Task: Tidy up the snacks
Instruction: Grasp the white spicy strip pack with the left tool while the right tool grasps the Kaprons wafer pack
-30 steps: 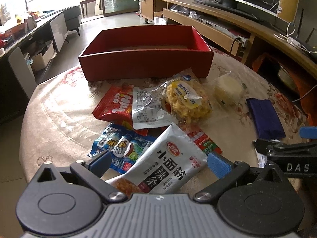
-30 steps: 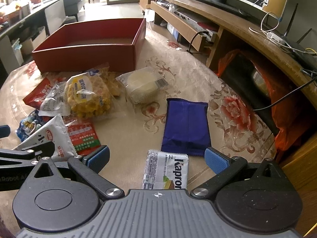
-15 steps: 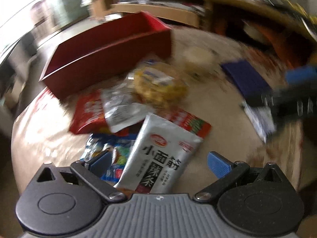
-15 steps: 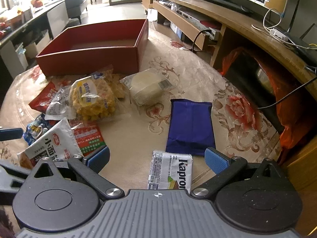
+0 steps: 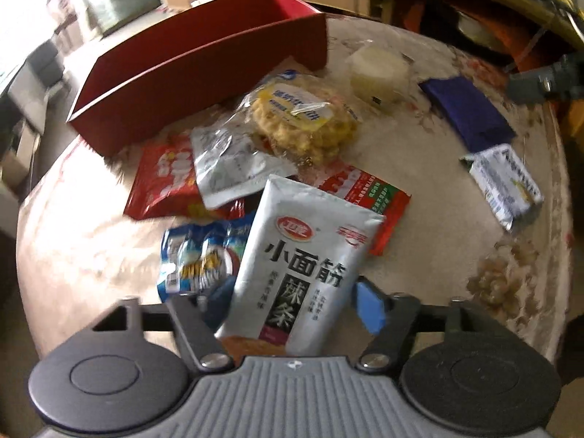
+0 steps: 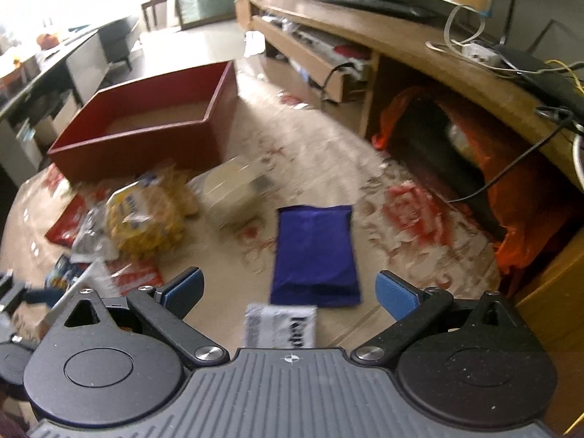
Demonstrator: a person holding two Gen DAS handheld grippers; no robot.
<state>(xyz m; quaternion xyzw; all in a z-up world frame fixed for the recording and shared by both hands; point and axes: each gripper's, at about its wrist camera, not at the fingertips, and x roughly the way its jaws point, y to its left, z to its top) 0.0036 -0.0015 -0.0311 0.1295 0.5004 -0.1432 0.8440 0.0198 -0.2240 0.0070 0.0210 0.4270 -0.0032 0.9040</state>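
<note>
Left wrist view: the left gripper (image 5: 294,301) has just been closing, its jaws now at either edge of a white packet (image 5: 303,266) at lower centre; whether the pads (image 5: 369,306) press it cannot be told. The packet's long axis runs up the frame, leaning slightly right, top end toward the red box (image 5: 204,84) at upper left. Right wrist view: the right gripper (image 6: 290,292) stands wide apart, holding nothing, above a blue pouch (image 6: 315,252) lying lengthwise at centre on the table (image 6: 321,157).

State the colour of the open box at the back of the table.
The box is red, clearest in the left wrist view.
</note>
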